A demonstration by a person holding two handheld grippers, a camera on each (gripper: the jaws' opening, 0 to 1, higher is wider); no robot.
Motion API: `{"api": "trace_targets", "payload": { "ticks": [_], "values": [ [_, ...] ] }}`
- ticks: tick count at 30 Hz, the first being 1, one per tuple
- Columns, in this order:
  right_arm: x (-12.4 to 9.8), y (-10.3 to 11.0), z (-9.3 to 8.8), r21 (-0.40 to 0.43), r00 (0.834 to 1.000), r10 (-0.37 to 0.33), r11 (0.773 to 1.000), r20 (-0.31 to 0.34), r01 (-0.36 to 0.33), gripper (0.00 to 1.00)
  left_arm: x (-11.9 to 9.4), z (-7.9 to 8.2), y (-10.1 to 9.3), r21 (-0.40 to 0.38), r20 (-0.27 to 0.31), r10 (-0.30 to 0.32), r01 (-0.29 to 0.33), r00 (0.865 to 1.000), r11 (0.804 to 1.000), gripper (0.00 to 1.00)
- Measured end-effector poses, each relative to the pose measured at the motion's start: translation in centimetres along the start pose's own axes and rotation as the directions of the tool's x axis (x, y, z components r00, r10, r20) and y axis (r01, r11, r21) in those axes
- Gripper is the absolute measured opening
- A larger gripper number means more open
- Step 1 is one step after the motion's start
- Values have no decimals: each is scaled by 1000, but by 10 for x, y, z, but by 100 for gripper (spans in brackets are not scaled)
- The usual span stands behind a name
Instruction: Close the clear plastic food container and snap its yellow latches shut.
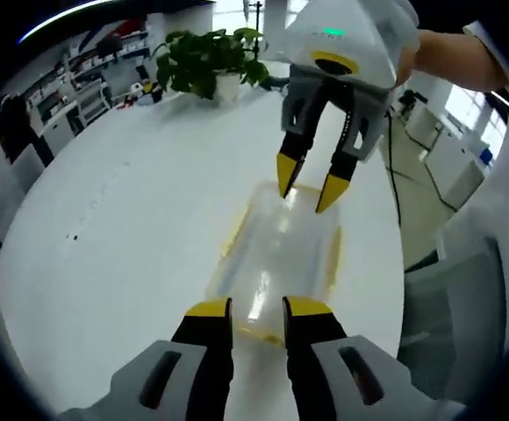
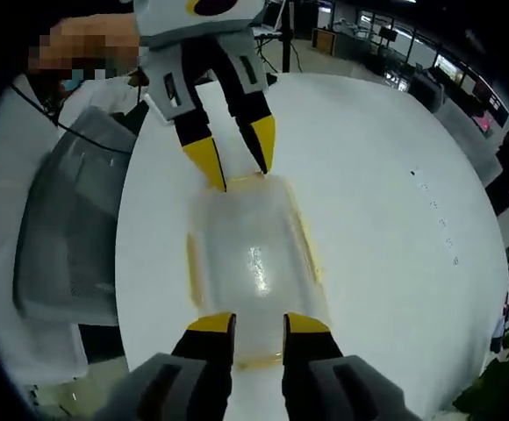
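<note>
A clear plastic food container (image 1: 276, 254) lies lengthwise on the white round table (image 1: 105, 237), lid on top. Yellow latches (image 1: 333, 254) run along its sides. My left gripper (image 1: 257, 309) hangs over the container's near end, jaws a little apart with nothing between them. My right gripper (image 1: 310, 186) points down at the far end, yellow tips apart. In the right gripper view the container (image 2: 253, 259) stretches between my right gripper (image 2: 257, 324) and my left gripper (image 2: 235, 158), with a yellow latch (image 2: 193, 259) at its side.
A potted green plant (image 1: 211, 61) stands at the table's far side. A grey chair (image 2: 70, 228) and a person's white sleeve (image 1: 500, 202) are beside the table edge. Shelves and desks line the room behind.
</note>
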State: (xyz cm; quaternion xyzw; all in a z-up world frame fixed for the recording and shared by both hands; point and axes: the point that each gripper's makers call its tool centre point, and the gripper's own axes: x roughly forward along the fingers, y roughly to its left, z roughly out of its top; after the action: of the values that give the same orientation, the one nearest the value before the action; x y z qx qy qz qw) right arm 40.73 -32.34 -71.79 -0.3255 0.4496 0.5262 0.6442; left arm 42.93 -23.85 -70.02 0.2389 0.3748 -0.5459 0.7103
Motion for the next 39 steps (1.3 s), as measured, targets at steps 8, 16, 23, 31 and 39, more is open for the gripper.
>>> {"api": "trace_targets", "payload": {
  "ticks": [8,16,23,31,39],
  "values": [
    [5,2,8,-16,1000,11,1000,11,-10,18,7,2,-4,36,-14,-16,17,1000,999,18],
    [8,2,19,-24,999,18,1000,33,-17,17,15,11,-8,60,-12,-32,33,999,998,18],
    [11,2,25,-27,999,23,999,43,-22,16,21,23,-13,73,0,-41,41,999,996,18],
    [13,-4,26,5,998,7,1000,65,-7,16,29,23,-21,70,-5,-51,51,999,996,19],
    [16,-9,26,-5,998,9,1000,60,-9,16,32,20,-26,51,-6,-55,55,998,997,19]
  ]
}}
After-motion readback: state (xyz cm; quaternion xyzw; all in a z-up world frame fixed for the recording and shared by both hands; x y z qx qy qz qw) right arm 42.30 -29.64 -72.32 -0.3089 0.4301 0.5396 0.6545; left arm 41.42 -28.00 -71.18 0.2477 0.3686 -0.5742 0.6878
